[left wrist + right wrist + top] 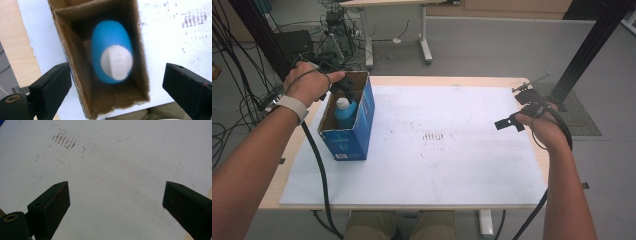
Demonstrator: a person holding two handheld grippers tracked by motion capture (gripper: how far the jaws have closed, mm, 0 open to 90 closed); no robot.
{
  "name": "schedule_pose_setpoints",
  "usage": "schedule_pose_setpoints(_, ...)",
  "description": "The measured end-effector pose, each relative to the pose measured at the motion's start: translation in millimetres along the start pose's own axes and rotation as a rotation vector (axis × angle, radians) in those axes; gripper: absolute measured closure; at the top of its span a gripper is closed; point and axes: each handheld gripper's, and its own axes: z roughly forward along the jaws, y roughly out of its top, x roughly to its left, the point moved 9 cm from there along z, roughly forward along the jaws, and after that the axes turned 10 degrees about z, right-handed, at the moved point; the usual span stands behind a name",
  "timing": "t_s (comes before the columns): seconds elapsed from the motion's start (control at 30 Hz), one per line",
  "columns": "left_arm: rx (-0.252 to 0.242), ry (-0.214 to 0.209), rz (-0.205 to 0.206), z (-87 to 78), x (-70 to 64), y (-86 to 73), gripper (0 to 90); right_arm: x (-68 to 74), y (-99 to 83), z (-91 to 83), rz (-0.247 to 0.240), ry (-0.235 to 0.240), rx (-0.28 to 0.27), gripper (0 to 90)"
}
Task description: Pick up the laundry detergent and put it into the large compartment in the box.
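Note:
A blue bottle with a white cap (pixel 344 112) stands inside an open blue cardboard box (pixel 362 131) at the table's left. My left gripper (pixel 343 86) hovers over the box's far end, pointing down. In the left gripper view the bottle (pixel 111 50) stands upright below, between the wide-apart jaws of the left gripper (pixel 117 80), which touch nothing; the box's brown inner walls (pixel 77 57) surround it. My right gripper (pixel 512 120) hangs above the table's right edge. In the right gripper view the right gripper (pixel 116 197) is open over the bare white mat (pixel 107 170).
A white mat (pixel 437 150) with faint brown smudges (pixel 432 136) covers the wooden table (pixel 292 165). A black frame post (pixel 582 55) rises at the far right. Cables and a table leg (pixel 426 35) stand on the floor behind.

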Motion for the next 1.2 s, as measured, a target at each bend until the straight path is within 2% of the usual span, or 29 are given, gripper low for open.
schedule_pose_setpoints(0.13, -0.012, -0.011, 0.028, -11.3, -4.3, 2.2, 8.3, -0.1, -0.5, -1.9, -0.001, -0.003, -0.001, 7.2)
schedule_pose_setpoints(0.2, -0.028, -0.008, 0.059, -23.3, -10.6, 3.8, 8.2, -0.3, -1.6, -3.6, 0.001, -0.003, -0.004, 7.2)
schedule_pose_setpoints(0.23, -0.028, -0.008, 0.059, -23.3, -10.6, 3.8, 8.1, -0.3, -1.6, -3.6, 0.001, -0.003, -0.004, 7.2)
schedule_pose_setpoints(0.43, -0.059, 0.010, 0.156, -48.2, -29.2, 4.6, 8.2, -2.8, -4.8, -6.1, 0.009, -0.004, -0.005, 7.2)
schedule_pose_setpoints(0.47, -0.059, 0.010, 0.156, -48.2, -29.2, 4.6, 8.1, -2.8, -4.8, -6.1, 0.009, -0.004, -0.005, 7.2)
schedule_pose_setpoints(0.5, -0.060, 0.017, 0.189, -54.4, -34.3, 5.0, 8.1, -3.3, -5.3, -6.0, 0.009, -0.004, -0.003, 7.2)
schedule_pose_setpoints(0.57, -0.069, 0.004, 0.226, -61.8, -39.6, 4.9, 8.1, -3.6, -5.5, -6.3, 0.010, -0.004, -0.004, 7.2)
schedule_pose_setpoints(0.6, -0.069, 0.004, 0.226, -61.8, -39.6, 4.9, 8.0, -3.6, -5.5, -6.3, 0.010, -0.004, -0.004, 7.2)
schedule_pose_setpoints(0.7, -0.080, -0.009, 0.280, -73.0, -48.5, 4.5, 7.9, -3.1, -5.1, -7.2, 0.009, -0.004, -0.006, 7.2)
schedule_pose_setpoints(0.73, -0.080, -0.009, 0.280, -73.0, -48.5, 4.5, 7.9, -3.1, -5.1, -7.2, 0.009, -0.004, -0.006, 7.2)
schedule_pose_setpoints(0.83, -0.083, -0.023, 0.322, -76.3, -54.9, 3.5, 7.9, -2.9, -4.5, -8.8, 0.009, -0.004, -0.009, 7.2)
schedule_pose_setpoints(0.93, -0.091, -0.041, 0.383, -76.9, -61.6, 2.7, 7.9, -2.9, -4.7, -9.2, 0.008, -0.004, -0.005, 7.2)
schedule_pose_setpoints(0.97, -0.091, -0.041, 0.383, -76.9, -61.6, 2.7, 7.9, -2.9, -4.7, -9.2, 0.008, -0.004, -0.005, 7.2)
schedule_pose_setpoints(1.03, -0.081, -0.052, 0.442, -75.0, -68.1, 2.6, 7.9, -3.1, -5.1, -9.1, 0.011, -0.002, -0.005, 7.2)
schedule_pose_setpoints(1.07, -0.081, -0.052, 0.442, -75.0, -68.1, 2.6, 7.9, -3.2, -5.3, -8.8, 0.013, 0.001, -0.005, 7.2)
schedule_pose_setpoints(1.1, -0.080, -0.060, 0.477, -73.4, -72.2, 2.4, 7.9, -3.0, -5.3, -8.5, 0.013, 0.002, -0.005, 7.2)
schedule_pose_setpoints(1.2, -0.073, -0.065, 0.546, -68.6, -81.3, 3.0, 7.9, -2.1, -4.5, -6.5, 0.009, 0.007, 0.005, 7.2)
